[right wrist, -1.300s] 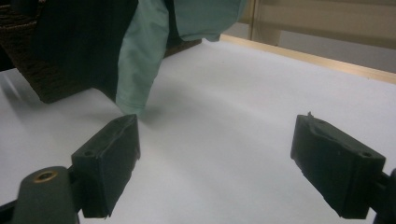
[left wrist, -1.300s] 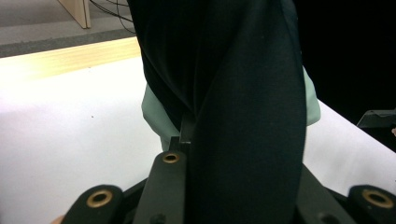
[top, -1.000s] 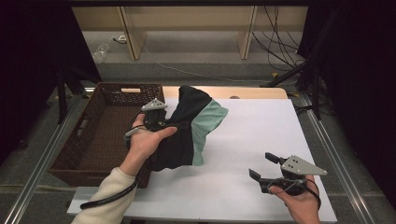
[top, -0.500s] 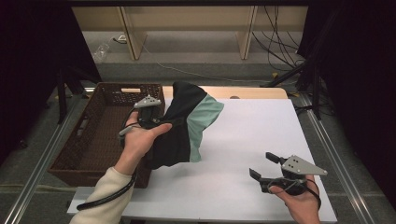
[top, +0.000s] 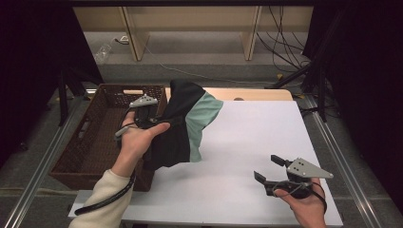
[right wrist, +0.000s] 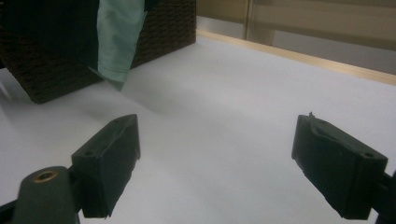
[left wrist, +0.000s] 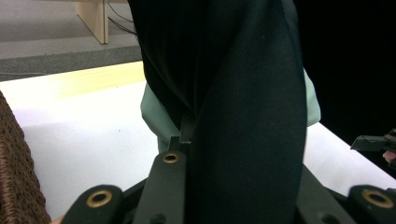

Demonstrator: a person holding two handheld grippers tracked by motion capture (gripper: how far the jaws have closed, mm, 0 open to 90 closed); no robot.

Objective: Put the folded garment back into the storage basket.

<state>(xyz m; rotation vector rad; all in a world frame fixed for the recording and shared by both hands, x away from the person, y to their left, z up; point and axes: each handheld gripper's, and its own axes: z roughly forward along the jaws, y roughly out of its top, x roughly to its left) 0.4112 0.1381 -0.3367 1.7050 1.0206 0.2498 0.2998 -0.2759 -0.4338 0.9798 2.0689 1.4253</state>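
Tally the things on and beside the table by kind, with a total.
Garment, black and mint green: 1
Brown wicker basket: 1
Hand-held grippers: 2, left gripper, right gripper
Total: 4

A: The garment (top: 183,126) looks like smooth matt cloth, black with a mint panel; the basket (top: 90,142) is rough brown wicker

B: Table (top: 256,142) matt white, perhaps paper-covered; the right gripper (right wrist: 215,158) has matt black plastic jaws
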